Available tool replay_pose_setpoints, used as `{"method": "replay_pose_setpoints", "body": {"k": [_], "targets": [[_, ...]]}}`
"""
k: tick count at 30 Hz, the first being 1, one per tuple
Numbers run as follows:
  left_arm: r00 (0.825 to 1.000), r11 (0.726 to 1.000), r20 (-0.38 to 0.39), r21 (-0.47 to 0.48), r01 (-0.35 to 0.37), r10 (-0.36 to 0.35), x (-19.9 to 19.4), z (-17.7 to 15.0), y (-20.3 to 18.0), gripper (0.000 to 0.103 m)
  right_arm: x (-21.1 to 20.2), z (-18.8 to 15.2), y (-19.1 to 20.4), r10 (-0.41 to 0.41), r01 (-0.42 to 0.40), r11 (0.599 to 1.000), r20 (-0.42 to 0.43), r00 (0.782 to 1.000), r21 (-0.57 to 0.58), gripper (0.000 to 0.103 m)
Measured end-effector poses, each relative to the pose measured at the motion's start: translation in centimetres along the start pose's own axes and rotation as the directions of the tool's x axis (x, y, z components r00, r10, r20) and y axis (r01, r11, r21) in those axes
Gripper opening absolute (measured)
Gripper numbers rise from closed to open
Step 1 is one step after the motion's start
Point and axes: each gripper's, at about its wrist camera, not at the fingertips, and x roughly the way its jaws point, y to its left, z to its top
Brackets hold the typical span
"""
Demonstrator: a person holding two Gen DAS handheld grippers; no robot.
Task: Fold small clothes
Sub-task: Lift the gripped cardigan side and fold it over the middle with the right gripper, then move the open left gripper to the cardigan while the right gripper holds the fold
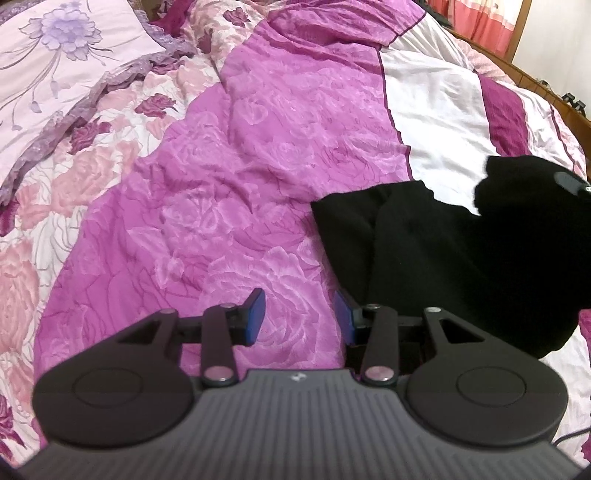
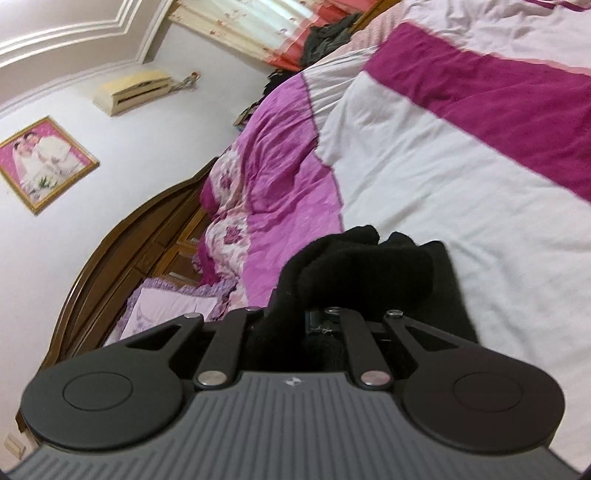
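The small black knitted garment (image 1: 424,258), soft, light and floppy, is lying on the pink flowered bed cover (image 1: 221,184) while the right tool (image 2: 325,314) is pinching its bunched edge and the left tool (image 1: 300,317) is waiting wide open beside the near hem, probably the best grip.

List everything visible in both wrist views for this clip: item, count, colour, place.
black garment: 1, black, on the bed at right of the left wrist view; one end bunched in the right gripper
quilt: 1, magenta rose print with white and dark magenta bands, covering the bed
pillow: 1, pale lilac with floral print, top left
headboard: 1, brown wood, curved, behind the bed
framed photo: 1, gold frame, pink picture, on the wall
air conditioner: 1, cream, high on the wall
curtains: cream and coral, by the window
left gripper: 1, black with blue pads, fingers apart, over the quilt
right gripper: 1, black, fingers hidden by the garment
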Motion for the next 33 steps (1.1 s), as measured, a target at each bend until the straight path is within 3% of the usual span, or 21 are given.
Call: {"method": "replay_pose_setpoints", "body": {"k": [8,16,20,27,33], "targets": [[1.000,0.999,0.003,-0.031,0.018,-0.018,0.2,-0.2,1.1,0.043,5.1,-5.5,4.1,-0.019,0.010,0.996,-0.112,0.994,-0.085,0.011],[1.000,0.999,-0.001,-0.031,0.030,-0.030,0.7,-0.4,1.4,0.043,9.7,-11.6,4.0,-0.124,0.075,0.975,-0.231,0.965,-0.208,0.011],[0.999,0.999,0.003,-0.032,0.038,-0.038,0.8,-0.2,1.3,0.043,10.6,-13.1,3.8,-0.167,0.102,0.961,-0.247,0.955,-0.256,0.013],[0.998,0.998,0.020,-0.025,0.059,-0.059,0.6,0.4,0.5,0.043,9.1,-12.9,5.2,-0.153,0.069,0.953,-0.271,0.951,-0.295,0.045],[0.994,0.995,0.036,0.007,0.100,-0.100,0.4,1.2,-1.3,0.043,4.9,-11.7,5.6,-0.134,0.055,0.956,-0.261,0.956,-0.288,0.050]]}}
